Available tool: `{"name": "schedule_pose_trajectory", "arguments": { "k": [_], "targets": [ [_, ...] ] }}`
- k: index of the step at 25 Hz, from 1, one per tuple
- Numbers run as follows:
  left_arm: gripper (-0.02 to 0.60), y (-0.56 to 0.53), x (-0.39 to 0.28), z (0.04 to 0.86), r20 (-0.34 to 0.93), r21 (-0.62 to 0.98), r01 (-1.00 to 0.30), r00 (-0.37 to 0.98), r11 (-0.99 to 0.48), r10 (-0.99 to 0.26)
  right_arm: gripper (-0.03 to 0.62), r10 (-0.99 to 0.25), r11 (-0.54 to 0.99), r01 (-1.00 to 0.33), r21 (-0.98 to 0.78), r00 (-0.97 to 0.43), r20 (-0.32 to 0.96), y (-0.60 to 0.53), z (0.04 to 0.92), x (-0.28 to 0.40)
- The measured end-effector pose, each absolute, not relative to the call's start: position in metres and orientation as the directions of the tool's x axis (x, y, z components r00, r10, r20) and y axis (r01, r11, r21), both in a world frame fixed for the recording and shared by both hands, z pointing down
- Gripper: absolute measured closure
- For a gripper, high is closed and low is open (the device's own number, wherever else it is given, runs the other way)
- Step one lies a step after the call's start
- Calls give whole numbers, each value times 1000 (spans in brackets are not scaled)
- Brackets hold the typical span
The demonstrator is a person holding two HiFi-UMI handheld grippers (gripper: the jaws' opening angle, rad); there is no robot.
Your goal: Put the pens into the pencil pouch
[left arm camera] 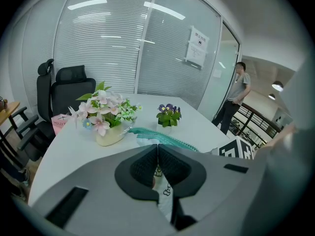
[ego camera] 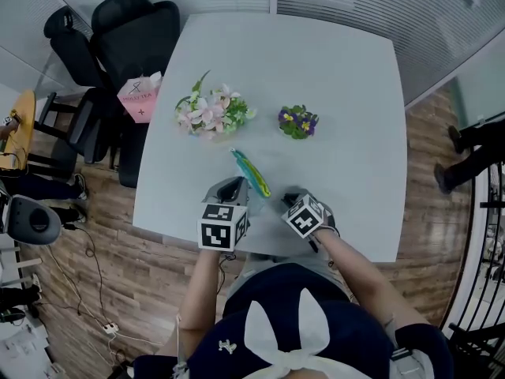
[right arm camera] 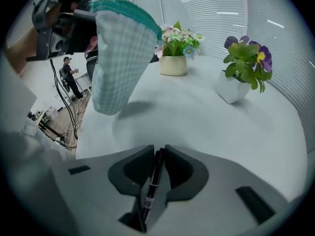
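The pencil pouch [ego camera: 251,172], pale checked cloth with a teal zip, hangs lifted off the white table [ego camera: 339,69]. My left gripper [ego camera: 233,186] is shut on its near edge. In the left gripper view the pads [left arm camera: 147,166] pinch the cloth and the zip [left arm camera: 165,138] runs away ahead. My right gripper [ego camera: 293,198] is low near the table's front edge, just right of the pouch. In the right gripper view a black pen [right arm camera: 151,183] lies lengthwise between the jaws of the right gripper [right arm camera: 158,154], which press on it. The pouch [right arm camera: 123,58] hangs up to the left there.
A pot of pink flowers [ego camera: 211,110] and a small pot of purple flowers [ego camera: 297,121] stand mid-table beyond the pouch. Black office chairs [ego camera: 126,38] crowd the table's left side. A person [ego camera: 473,152] stands on the floor at the right.
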State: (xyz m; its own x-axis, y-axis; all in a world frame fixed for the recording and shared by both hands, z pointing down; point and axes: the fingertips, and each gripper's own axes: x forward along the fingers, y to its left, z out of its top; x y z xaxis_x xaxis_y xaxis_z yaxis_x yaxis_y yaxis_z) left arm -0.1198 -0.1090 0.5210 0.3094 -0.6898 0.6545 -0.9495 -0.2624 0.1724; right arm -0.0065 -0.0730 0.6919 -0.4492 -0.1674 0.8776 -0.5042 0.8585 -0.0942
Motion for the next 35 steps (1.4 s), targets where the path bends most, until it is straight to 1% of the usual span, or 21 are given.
{"name": "schedule_pose_trajectory", "arguments": {
  "k": [5, 10, 17, 26, 35],
  "targets": [
    [557, -108, -120, 523, 656, 176, -948, 314, -265, -687, 523, -153, 856, -506, -109, -449, 880, -71, 691, -6],
    [557, -108, -121, 522, 655, 179, -947, 317, -267, -686, 525, -170, 840, -529, -123, -472, 865, -71, 680, -5],
    [557, -107, -119, 522, 650, 181, -946, 321, -270, -689, 526, -231, 795, -588, -149, -521, 822, -81, 657, 2],
    [557, -104, -113, 518, 642, 184, -942, 330, -279, -692, 526, -349, 741, -655, -144, -560, 751, -100, 622, 18],
    [556, -100, -107, 517, 636, 189, -939, 341, -289, -693, 527, -425, 720, -679, -141, -594, 683, -104, 584, 25]
  ]
}}
